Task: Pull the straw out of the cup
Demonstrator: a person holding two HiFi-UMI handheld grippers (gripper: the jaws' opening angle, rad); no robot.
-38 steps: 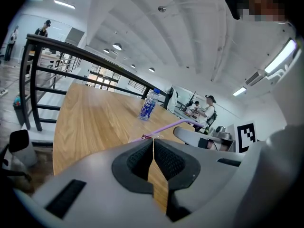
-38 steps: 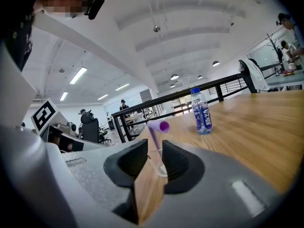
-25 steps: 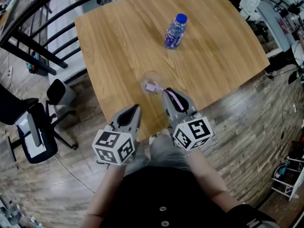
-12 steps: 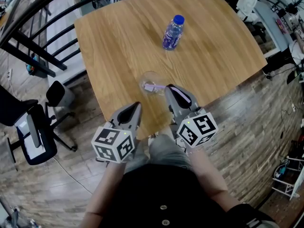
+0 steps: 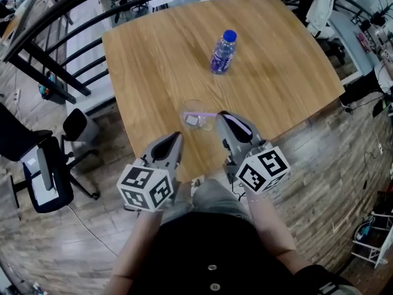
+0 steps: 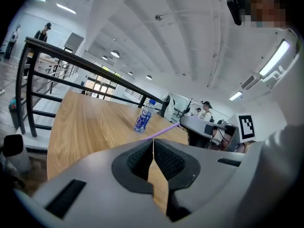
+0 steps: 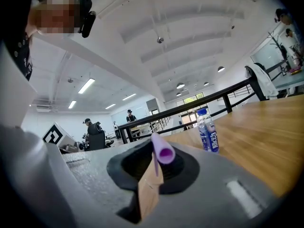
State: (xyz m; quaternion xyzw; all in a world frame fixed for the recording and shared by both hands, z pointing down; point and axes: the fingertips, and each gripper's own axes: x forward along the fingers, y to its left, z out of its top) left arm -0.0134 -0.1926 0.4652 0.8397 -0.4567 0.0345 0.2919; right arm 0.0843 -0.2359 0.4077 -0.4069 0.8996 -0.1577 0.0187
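A clear glass cup [image 5: 194, 110] stands on the wooden table [image 5: 147, 66] near its front edge. A purple straw [image 5: 206, 114] runs from the cup's mouth to my right gripper [image 5: 222, 119], whose jaws have just been closing and are shut on it. In the right gripper view the straw's open end [image 7: 164, 150] sticks up between the pads. My left gripper [image 5: 172, 141] hovers left of the cup, shut and empty; its pads [image 6: 142, 158] touch. From the left gripper view the straw [image 6: 164, 128] slants up to the right gripper [image 6: 202, 125].
A blue-capped water bottle [image 5: 222, 52] stands farther back on the table, also visible as the bottle [image 6: 143, 116] and the bottle [image 7: 207, 130]. A black railing [image 5: 55, 23] runs behind the table's left side. An office chair [image 5: 43, 171] stands on the floor at left.
Both grippers have risen a little. The right gripper has moved right and back from the cup with the straw, which now spans from the cup's mouth to its jaws.
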